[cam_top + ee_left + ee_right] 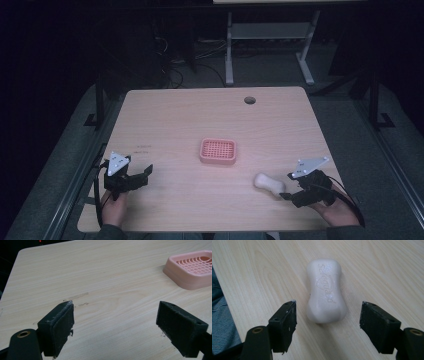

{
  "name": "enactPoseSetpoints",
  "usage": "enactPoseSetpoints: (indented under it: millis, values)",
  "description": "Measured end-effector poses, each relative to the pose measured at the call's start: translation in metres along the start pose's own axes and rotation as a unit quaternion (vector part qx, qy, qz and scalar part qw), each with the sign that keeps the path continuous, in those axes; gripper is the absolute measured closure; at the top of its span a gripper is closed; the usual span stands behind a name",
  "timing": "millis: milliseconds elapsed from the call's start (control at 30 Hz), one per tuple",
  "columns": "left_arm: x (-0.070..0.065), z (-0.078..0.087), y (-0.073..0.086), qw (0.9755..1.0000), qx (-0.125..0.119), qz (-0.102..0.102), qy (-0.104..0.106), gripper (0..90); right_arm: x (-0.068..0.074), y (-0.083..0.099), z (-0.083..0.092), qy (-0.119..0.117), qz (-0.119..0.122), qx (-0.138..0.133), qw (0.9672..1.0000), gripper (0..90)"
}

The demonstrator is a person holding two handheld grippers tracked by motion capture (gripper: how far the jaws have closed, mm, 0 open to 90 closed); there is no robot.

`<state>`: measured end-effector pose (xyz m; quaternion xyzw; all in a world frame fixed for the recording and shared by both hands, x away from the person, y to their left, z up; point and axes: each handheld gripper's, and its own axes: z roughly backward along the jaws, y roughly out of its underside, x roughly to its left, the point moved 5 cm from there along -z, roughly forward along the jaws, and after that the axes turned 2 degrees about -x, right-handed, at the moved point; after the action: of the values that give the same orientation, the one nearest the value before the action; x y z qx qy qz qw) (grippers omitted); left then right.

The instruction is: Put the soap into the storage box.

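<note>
I see a light wood-grain table (175, 115) with rounded corners and 1 round cable hole (249, 100) near its far edge. A pink slotted soap dish (218, 151) sits flat around the table's middle. A white bar of soap (269, 183) lies on the bare wood near the front right, well apart from the dish.

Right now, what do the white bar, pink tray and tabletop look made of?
White bar: looks like soap, waxy matte, with embossed lettering. Pink tray: likely moulded plastic, smooth, grid-slotted top. Tabletop: pale wood grain, flat satin finish, probably laminate.
</note>
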<state>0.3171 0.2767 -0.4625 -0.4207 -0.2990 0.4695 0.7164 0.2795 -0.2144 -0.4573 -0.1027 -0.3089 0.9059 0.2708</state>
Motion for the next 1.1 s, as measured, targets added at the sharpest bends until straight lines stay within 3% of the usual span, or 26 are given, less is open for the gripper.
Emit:
enactPoseSetpoints:
  millis: [133,500,867,1100]
  values:
    - [0.0,0.0,0.0,1.0,0.002,-0.008,0.001,14.1,0.0,-0.004,-0.002,-0.001,0.004,0.003,1.0,29.6]
    - [0.0,0.0,0.0,1.0,0.004,-0.007,0.002,14.1,0.004,-0.018,-0.011,-0.006,0.021,0.007,0.9997,30.2]
    - [-0.001,-0.001,0.0,1.0,0.004,-0.007,0.003,14.1,0.005,-0.028,-0.03,-0.012,0.039,0.031,0.9987,31.8]
    - [-0.002,-0.001,0.0,1.0,0.004,-0.006,0.005,14.1,0.003,-0.027,-0.04,-0.016,0.035,0.048,0.9981,32.7]
